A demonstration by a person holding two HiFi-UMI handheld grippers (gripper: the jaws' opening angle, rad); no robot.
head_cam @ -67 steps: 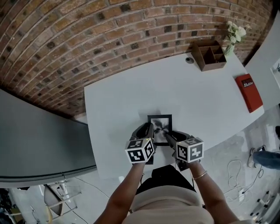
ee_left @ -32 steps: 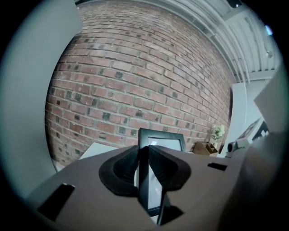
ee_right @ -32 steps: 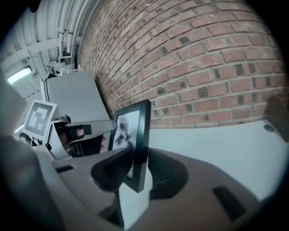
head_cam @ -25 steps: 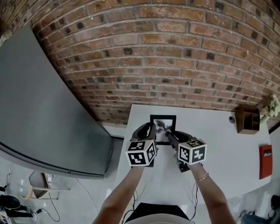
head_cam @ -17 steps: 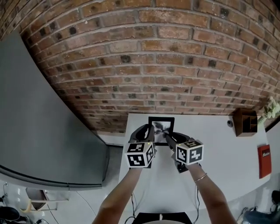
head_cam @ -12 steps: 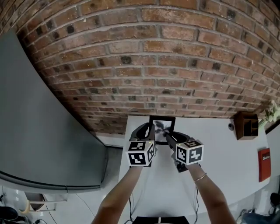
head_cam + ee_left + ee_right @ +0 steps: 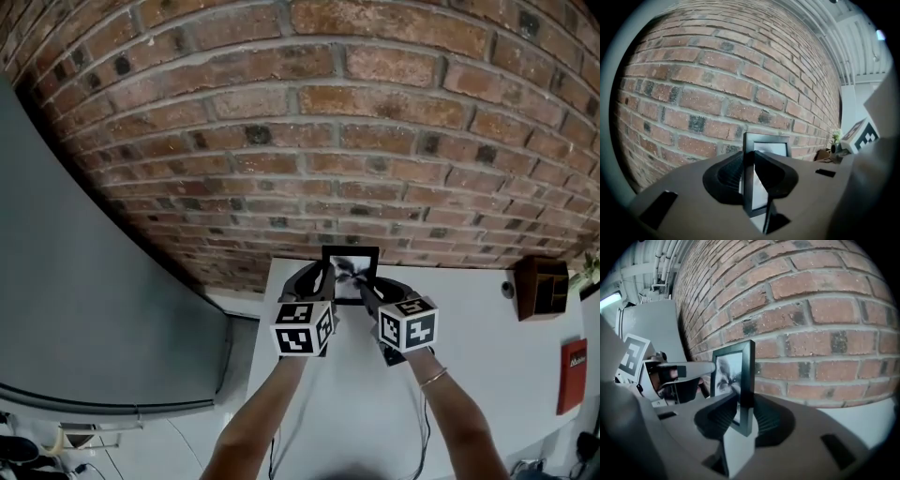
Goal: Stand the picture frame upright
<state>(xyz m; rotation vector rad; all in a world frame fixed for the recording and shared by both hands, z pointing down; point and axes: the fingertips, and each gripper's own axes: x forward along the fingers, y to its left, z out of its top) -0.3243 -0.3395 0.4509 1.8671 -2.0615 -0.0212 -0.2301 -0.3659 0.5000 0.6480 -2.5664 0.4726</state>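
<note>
Picture frame [image 7: 351,273] | centre of head view, long axis vertical, just before brick wall [image 7: 328,141], at table [image 7: 469,356] far edge | left gripper [image 7: 323,277] clamps its left edge | right gripper [image 7: 366,292] clamps its right edge | both equally near | base contact unclear

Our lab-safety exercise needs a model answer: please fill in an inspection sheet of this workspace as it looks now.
Surface: white table, set against the wall.
Job's things: picture frame, upright, close to the wall.
Clutter: wooden box and red book at the right.
Grippers: left hand-held gripper and right hand-held gripper each clamp a side edge of the frame.
Cables: thin leads near the person's arms.
Surroundings: brick wall; grey panel at left.
</note>
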